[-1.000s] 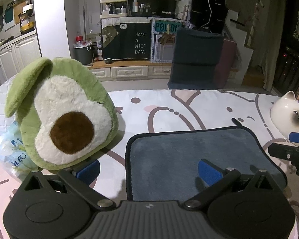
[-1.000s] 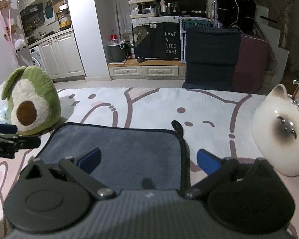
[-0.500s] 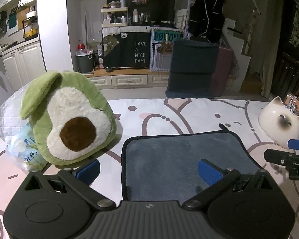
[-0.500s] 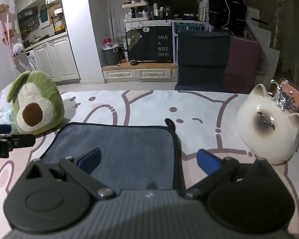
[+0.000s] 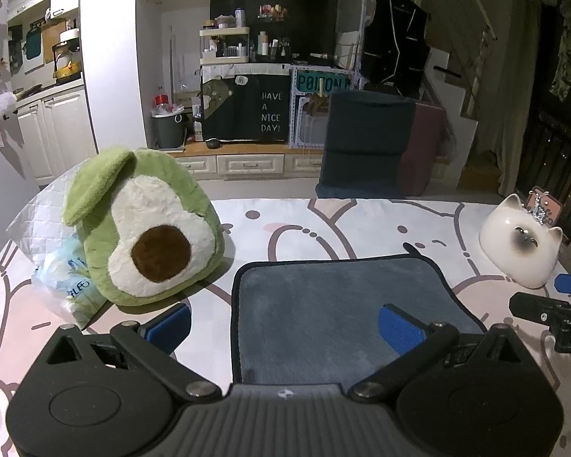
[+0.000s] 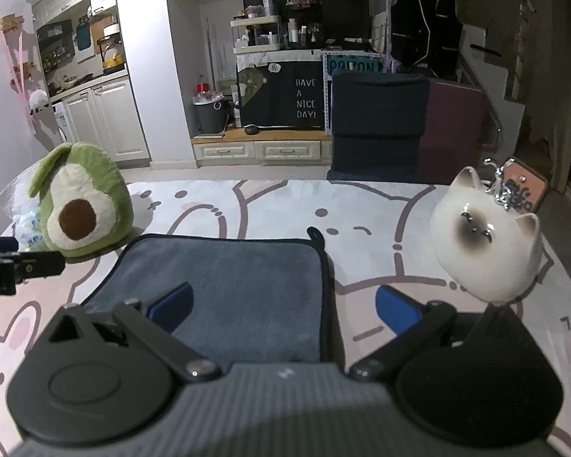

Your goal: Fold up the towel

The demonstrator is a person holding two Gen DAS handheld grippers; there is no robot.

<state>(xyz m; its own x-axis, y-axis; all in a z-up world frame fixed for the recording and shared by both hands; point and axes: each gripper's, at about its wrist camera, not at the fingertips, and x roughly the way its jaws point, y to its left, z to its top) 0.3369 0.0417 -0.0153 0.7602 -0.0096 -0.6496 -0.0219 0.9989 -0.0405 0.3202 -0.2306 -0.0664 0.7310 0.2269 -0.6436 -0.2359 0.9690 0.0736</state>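
A grey-blue towel (image 5: 335, 304) with a dark hem lies flat on the patterned table, also in the right wrist view (image 6: 240, 285). Its hanging loop (image 6: 316, 234) sticks out at the far right corner. My left gripper (image 5: 285, 327) is open, its fingers straddling the towel's near left edge. My right gripper (image 6: 283, 306) is open, its fingers straddling the towel's near right edge. Each gripper shows at the edge of the other's view, the right one (image 5: 552, 304) and the left one (image 6: 15, 262). Neither holds anything.
A green avocado plush (image 5: 141, 224) stands left of the towel, with a plastic packet (image 5: 64, 282) beside it. A white ceramic cat (image 6: 487, 236) stands right of the towel. The table cover (image 5: 323, 224) has pink cartoon outlines. A dark chair (image 5: 369, 144) stands beyond the far edge.
Both grippers have pulled back and risen a little from the towel, so more of the table and room shows. Both stay open. The towel has not moved.
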